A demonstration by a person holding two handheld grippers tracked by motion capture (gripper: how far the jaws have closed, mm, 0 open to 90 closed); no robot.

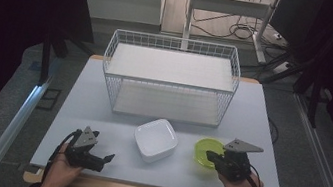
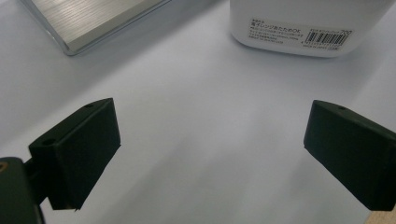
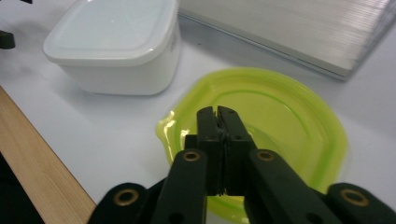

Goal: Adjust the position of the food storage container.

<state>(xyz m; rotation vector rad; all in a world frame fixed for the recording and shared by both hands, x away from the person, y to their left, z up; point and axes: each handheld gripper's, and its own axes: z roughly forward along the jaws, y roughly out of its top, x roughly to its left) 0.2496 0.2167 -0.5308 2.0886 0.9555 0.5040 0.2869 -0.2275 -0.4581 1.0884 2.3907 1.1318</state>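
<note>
Now | right gripper (image 3: 218,114) jaws together over yellow-green lid (image 3: 280,116) | left gripper (image 2: 210,154) jaws apart | white container (image 1: 155,139) between | wire basket (image 1: 174,49) behind

A lab-like recording space: dark curtains (image 1: 8,23), floor cables (image 1: 225,29), metal rails (image 1: 12,125) around a bare table (image 1: 101,108).
</note>
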